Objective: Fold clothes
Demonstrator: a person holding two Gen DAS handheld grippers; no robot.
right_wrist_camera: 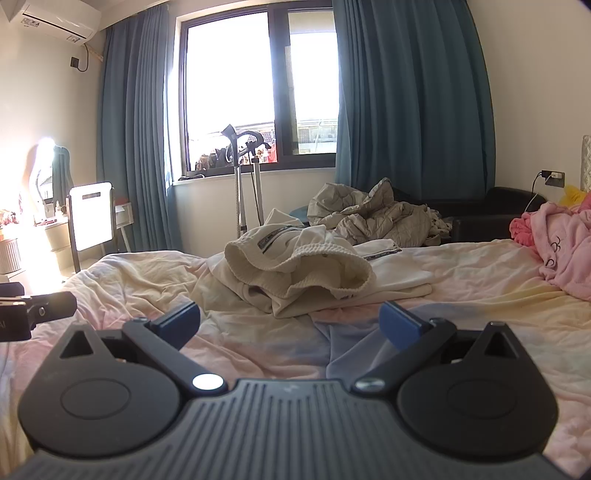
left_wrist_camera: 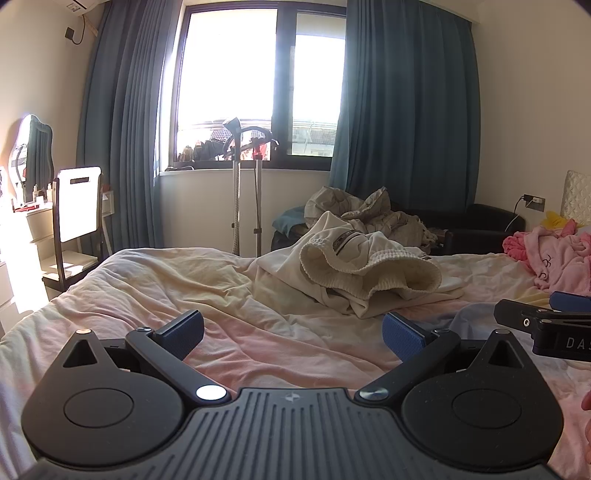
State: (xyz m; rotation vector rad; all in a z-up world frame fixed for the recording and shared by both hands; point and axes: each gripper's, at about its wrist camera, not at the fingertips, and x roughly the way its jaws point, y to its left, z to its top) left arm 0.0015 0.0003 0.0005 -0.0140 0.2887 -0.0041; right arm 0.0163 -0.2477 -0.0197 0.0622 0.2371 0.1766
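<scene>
1. Pale pink-and-yellow sheets cover the bed [left_wrist_camera: 155, 291], which fills most of both views; the fabric is rumpled all over, with a bluish patch in the sheet near the right gripper.
2. Blue curtains [right_wrist_camera: 406, 92] hang on both sides of a big dark-framed window [left_wrist_camera: 258, 81] on the far wall. There's an air conditioner [right_wrist_camera: 55, 18] up in the left corner; its label is too small to read.
3. Past the far edge of the bed sits a dark armchair [right_wrist_camera: 491, 214] with a crumpled greyish quilt [right_wrist_camera: 373, 214] piled beside it.
4. A pink fluffy garment [right_wrist_camera: 565, 247] is bunched at the bed's right edge.
5. The cream garment [left_wrist_camera: 365, 266] to be folded lies in a loose heap around the middle of the bed, toward the far edge, ribbed hem turned up, with a dark patterned trim strip I can't read.
6. A garment steamer stand [left_wrist_camera: 243, 177] is upright under the window, and a white chair [left_wrist_camera: 79, 199] is off the bed's left side.
7. Left gripper [left_wrist_camera: 293, 334]: blue pads spread wide, nothing between them, low over the near part of the sheet.
8. Right gripper [right_wrist_camera: 290, 326]: same deal, spread wide and empty. In the left view its body shows the letters "DA", and the rest is cut off.
</scene>
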